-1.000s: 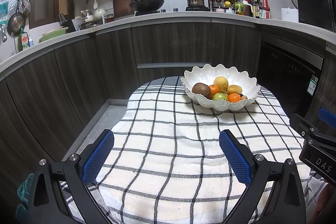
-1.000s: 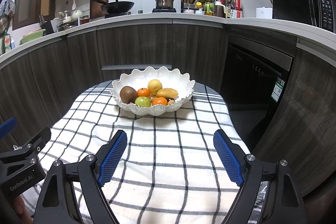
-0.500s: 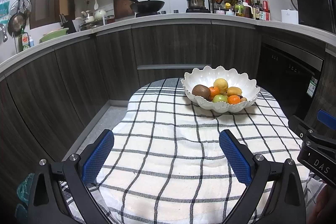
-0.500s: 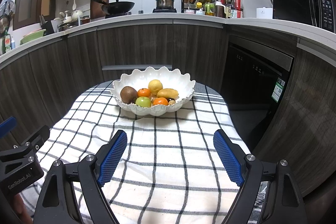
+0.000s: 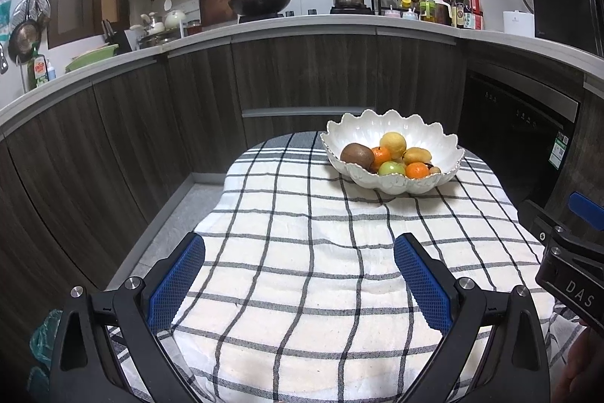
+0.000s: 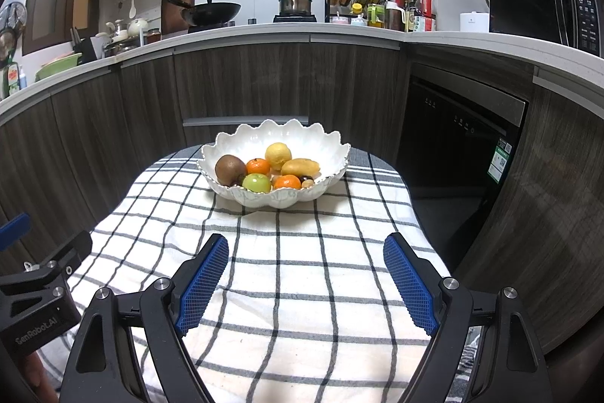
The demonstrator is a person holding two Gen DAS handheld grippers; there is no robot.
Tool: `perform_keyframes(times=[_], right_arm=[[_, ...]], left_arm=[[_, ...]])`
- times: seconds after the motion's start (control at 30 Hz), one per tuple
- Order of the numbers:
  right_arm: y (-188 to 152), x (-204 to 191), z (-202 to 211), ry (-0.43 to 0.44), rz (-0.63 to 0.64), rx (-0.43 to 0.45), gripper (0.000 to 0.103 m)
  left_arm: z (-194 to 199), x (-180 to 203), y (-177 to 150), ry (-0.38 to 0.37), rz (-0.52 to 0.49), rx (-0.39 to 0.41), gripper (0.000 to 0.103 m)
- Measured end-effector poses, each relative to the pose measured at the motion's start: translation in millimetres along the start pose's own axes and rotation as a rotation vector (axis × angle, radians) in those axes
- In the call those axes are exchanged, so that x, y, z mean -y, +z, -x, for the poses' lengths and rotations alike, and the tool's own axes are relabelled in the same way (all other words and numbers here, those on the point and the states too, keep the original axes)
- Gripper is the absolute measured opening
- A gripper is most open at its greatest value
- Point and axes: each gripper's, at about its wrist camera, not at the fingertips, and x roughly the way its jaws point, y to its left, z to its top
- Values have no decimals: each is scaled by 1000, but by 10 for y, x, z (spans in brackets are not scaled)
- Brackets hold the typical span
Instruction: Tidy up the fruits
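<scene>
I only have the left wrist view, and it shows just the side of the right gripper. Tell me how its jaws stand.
Observer: The right gripper is wide open. There is nothing between its blue pads, only the checked cloth below.
Operator: Now tell me where the bowl sits for that gripper.
Observer: The white bowl is straight ahead of it, centred between the two fingers, farther along the cloth.
Operator: Report what stands at its far right.
Observer: A black microwave on the counter, with its keypad in plain view.
</scene>
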Motion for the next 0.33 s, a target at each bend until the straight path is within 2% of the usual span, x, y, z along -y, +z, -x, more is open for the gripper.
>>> perform_keyframes(times=[0.33], right_arm=[[-10,-11,-1,2,-6,-8,85]], left_arm=[[-11,-17,-13,-5,-6,-12,103]])
